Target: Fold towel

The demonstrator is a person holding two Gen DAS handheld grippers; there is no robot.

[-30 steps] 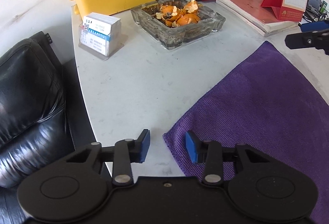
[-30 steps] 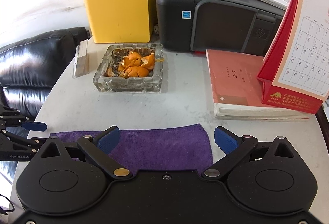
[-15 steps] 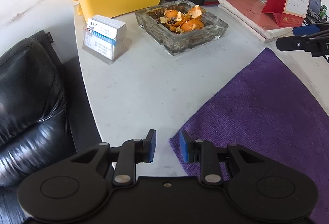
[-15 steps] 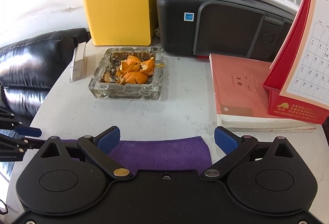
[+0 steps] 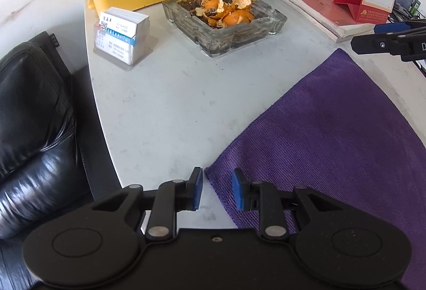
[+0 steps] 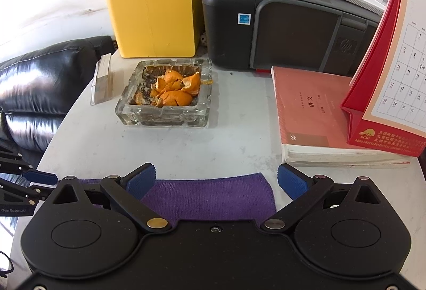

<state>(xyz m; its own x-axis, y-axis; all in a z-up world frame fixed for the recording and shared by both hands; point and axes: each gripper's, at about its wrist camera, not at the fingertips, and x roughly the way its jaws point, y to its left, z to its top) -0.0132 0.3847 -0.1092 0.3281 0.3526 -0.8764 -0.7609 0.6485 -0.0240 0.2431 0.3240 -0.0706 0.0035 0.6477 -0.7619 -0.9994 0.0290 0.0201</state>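
White, slightly scuffed tabletop (image 5: pixel 170 103) fills both wrist views, with a black leather sofa (image 5: pixel 32 114) along its left edge. Lying flat and unfolded on the table is a purple towel (image 5: pixel 332 135), spread toward the near right side. The left gripper (image 5: pixel 217 190) sits at the towel's near left corner; its jaws have just been closing and now stand narrow, one blue pad off the cloth over bare table and the other above the towel, with the corner between them but not visibly pinched. The right gripper (image 6: pixel 216 180) hovers at the towel's far right corner with its jaws spread wide, gripping nothing. Judging from this, folding has not started: no edge is lifted, and both corners must first be grasped, then carried across. Beyond the towel stands a glass ashtray (image 6: pixel 165 95) full of orange peel (image 6: pixel 175 90), a clear holder of business cards (image 5: pixel 122 34), a yellow box (image 6: pixel 151 5), a black printer (image 6: pixel 287 29), a red book (image 6: pixel 311 114) and a red desk calendar (image 6: pixel 394 71). The ashtray and the book lie nearest the towel's far edge, so a lifted corner could probably brush them.
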